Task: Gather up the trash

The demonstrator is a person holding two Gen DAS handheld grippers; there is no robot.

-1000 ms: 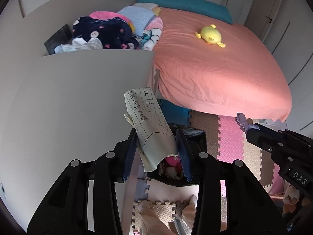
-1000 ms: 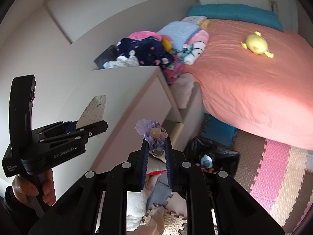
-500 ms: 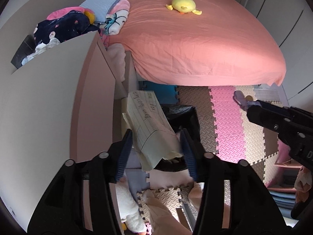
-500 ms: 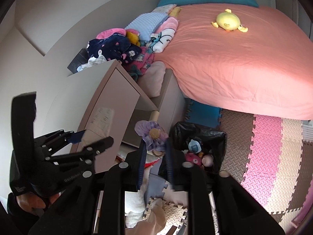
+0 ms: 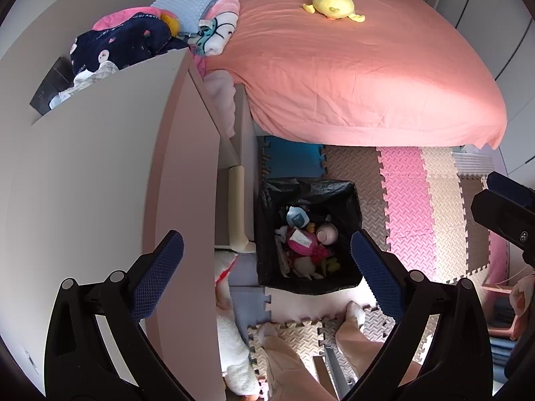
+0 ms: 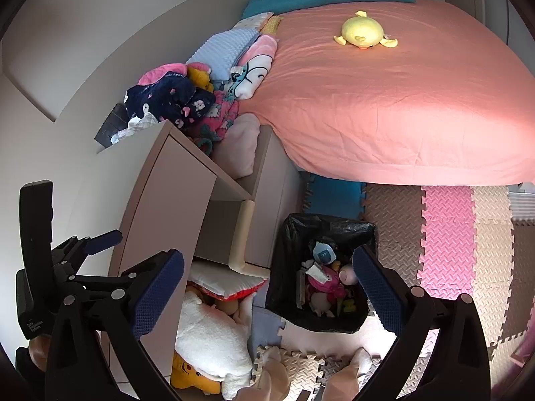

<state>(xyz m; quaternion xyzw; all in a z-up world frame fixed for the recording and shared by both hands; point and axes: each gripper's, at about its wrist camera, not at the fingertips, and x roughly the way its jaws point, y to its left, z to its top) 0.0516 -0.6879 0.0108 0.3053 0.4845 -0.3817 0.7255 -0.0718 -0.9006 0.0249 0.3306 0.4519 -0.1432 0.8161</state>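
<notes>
One wide bed (image 5: 351,77) under a salmon-pink sheet fills the upper half of both views, with a yellow plush toy (image 5: 332,2) lying on it toward the top. Left of the bed stands a pale cabinet (image 5: 100,173), and behind it a heap of folded clothes and blankets (image 6: 200,93) sits in the upper left. Below the bed the floor is laid with interlocking foam mats (image 6: 448,234) in pink, beige and brown.

Low in the centre of both frames, on the mats beside the cabinet, stands the black-lined trash bin (image 5: 311,234), with a jumble of small toys and scraps (image 6: 326,280) lying inside it.

The left gripper (image 5: 265,260) hangs above the bin, its jaws having just been opening and now spread wide with nothing between them. The right gripper (image 6: 267,279) has likewise just been opening, its jaws wide apart and empty over the bin.
</notes>
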